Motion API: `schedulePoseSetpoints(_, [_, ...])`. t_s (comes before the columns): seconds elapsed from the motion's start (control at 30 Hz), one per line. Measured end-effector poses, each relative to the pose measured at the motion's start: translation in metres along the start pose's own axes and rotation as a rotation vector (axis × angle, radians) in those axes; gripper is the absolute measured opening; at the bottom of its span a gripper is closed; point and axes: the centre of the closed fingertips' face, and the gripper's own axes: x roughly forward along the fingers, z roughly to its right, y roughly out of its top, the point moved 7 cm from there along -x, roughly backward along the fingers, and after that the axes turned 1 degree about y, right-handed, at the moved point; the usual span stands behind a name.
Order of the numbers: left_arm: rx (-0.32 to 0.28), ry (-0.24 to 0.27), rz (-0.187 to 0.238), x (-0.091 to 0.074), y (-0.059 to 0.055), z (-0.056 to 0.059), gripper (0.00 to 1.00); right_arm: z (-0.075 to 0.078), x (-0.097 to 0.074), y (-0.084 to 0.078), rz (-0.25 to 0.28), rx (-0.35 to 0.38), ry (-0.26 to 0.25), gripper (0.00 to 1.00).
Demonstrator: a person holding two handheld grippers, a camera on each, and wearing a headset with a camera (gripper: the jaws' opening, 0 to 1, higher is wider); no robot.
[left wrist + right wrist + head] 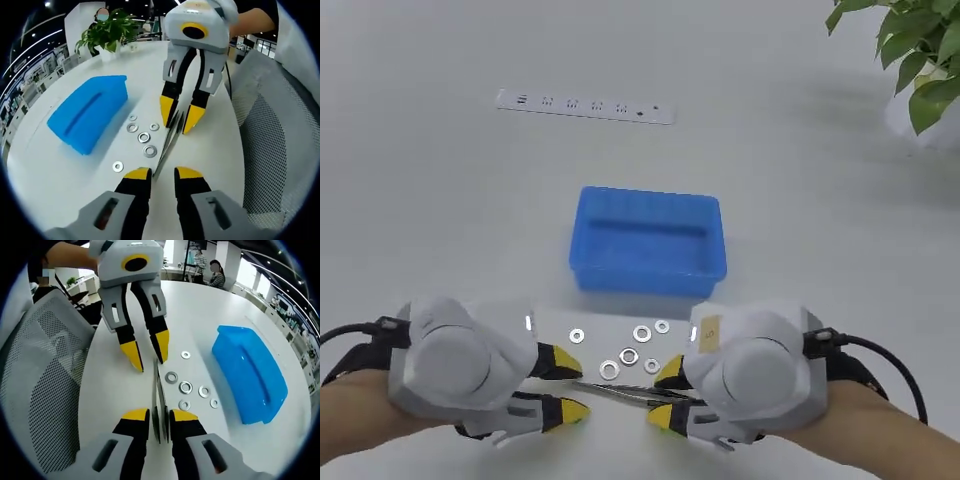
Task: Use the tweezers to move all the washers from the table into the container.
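Several metal washers (629,355) (144,137) (185,387) lie loose on the white table, just in front of the blue container (648,243) (87,117) (250,372). Thin metal tweezers (620,390) (167,145) (159,405) lie along the table between the two grippers. My right gripper (665,393) (159,415) (180,112) is shut on the tweezers' rear end. My left gripper (570,385) (163,174) (149,357) faces it, open, with the tweezers' tip lying at its fingertips, untouched. The washers sit just beyond the tweezers, on the container's side.
A white power strip (585,105) lies far back on the table. A potted plant (915,50) (107,32) stands at the back right. A grey mesh chair (280,150) (40,380) is at the table's near edge. A person (217,270) is in the background.
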Motion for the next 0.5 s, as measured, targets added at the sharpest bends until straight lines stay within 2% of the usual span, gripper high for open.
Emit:
schedulePoseSetpoints(0.1, [0.008,-0.006,-0.007,0.0008,0.0012,-0.0016,0.19,0.0017,0.0003,-0.0001,-0.004,0.001,0.001,0.16])
schedulePoseSetpoints(0.2, [0.014,0.022,-0.037,0.0009,0.0014,-0.0073,0.09,0.0035,0.0016,0.0016,-0.01,-0.015,-0.005,0.12])
schedulePoseSetpoints(0.37, [0.118,-0.021,-0.105,0.0019,0.0047,-0.006,0.07,0.002,0.0022,0.0047,-0.048,-0.048,0.006,0.11])
schedulePoseSetpoints(0.5, [0.123,-0.023,-0.106,0.0012,0.004,-0.0063,0.06,0.0023,0.0015,0.0041,-0.05,-0.06,0.016,0.11])
